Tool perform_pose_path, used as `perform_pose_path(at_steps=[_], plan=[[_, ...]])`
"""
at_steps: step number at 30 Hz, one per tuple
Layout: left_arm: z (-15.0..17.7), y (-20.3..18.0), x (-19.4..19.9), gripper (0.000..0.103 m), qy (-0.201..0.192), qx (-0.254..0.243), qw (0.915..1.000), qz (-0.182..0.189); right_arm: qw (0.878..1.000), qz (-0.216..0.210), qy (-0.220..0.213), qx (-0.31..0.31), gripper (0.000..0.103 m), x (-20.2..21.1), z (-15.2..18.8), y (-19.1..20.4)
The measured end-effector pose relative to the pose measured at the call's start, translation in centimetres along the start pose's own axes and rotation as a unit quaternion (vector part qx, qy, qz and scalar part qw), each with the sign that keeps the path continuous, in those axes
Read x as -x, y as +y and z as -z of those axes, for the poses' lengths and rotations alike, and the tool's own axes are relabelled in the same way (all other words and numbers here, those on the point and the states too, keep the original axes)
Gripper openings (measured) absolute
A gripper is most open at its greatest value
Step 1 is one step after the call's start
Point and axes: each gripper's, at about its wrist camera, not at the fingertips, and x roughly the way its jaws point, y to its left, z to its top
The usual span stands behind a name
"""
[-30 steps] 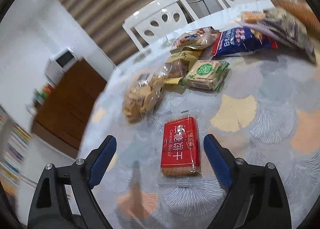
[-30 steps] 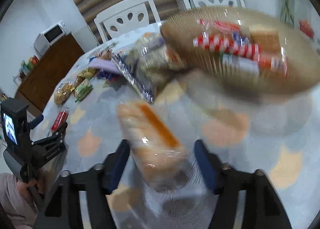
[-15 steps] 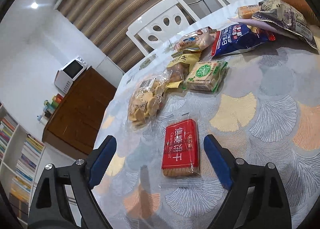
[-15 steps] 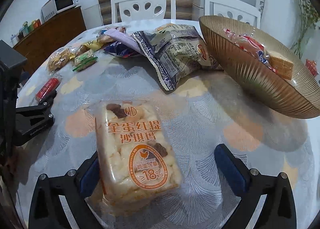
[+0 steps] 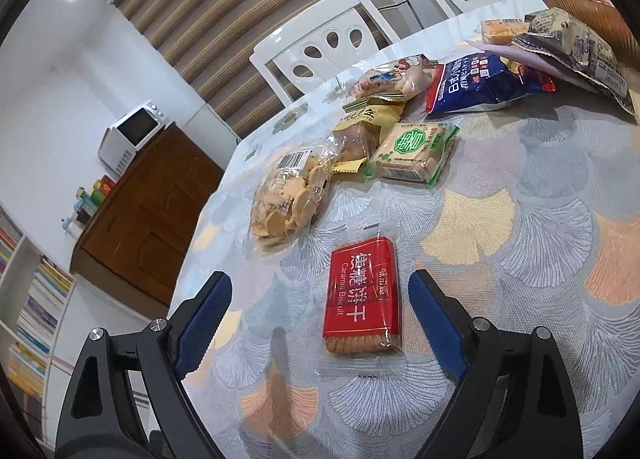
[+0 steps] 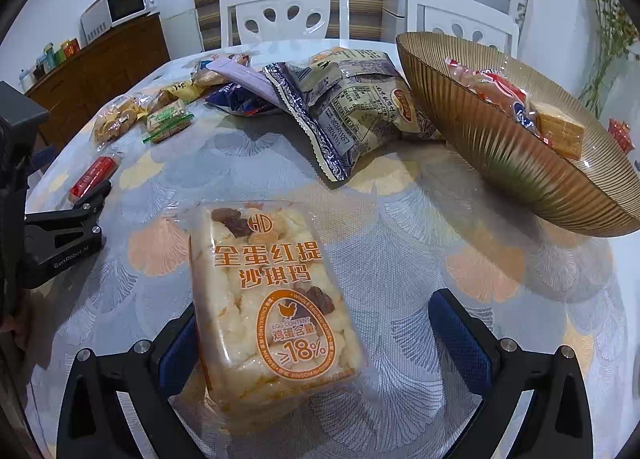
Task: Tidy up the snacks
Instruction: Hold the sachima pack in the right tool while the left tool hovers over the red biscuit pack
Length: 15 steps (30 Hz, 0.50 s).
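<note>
Releasing done on R side: right hand-held gripper jaws now spread fully apart; a sec ago they were narrower, around the egg sachima pack in a blurred swing. Pack now lies flat on the surface, label up, between the jaws; it hides the left pad so can't tell contact there, right pad well clear. No grip. Pack sits short of the amber glass bowl, which already holds a few wrapped snacks, so prob a regrip, not a placement; item not yet sorted.

Left hand-held gripper unchanged vs. a sec ago: jaws apart, straddling the red caramel biscuit pack, pads not touching it. Pack flat on surface, near the clear cookie bag and green cracker pack. Next likely: close on either pack, carry to bowl.
</note>
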Motion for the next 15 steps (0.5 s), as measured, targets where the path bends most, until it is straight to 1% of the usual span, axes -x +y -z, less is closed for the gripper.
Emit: perform_pose_path(at_steps=[3, 4, 6, 7, 10, 15], plan=[[0.0, 0.3, -0.1, 0.090, 0.001, 0.007, 0.9999, 0.008, 1.000, -0.001, -0.001, -0.002, 0.103, 0.1, 0.1, -0.1], [0.0, 0.3, -0.1, 0.095, 0.001, 0.009, 1.0000, 0.003, 1.000, -0.007, -0.002, -0.006, 0.103, 0.2, 0.2, -0.3], [0.0, 0.0, 0.2, 0.103, -0.003, 0.006, 0.9994, -0.033, 1.000, -0.013, -0.004, -0.011, 0.103, 0.3, 0.2, -0.6], [0.1, -0.2, 0.5, 0.103, -0.009, 0.003, 0.9992, -0.040, 1.000, -0.012, -0.004, -0.010, 0.103, 0.3, 0.2, -0.5], [0.0, 0.0, 0.4, 0.102, -0.007, 0.004, 0.9996, -0.025, 1.000, -0.009, -0.004, -0.008, 0.103, 0.4, 0.2, -0.4], [0.1, 1.5, -0.5, 0.102, 0.011, 0.039, 0.9989, 0.023, 1.000, -0.010, -0.003, -0.009, 0.103, 0.4, 0.3, -0.4]])
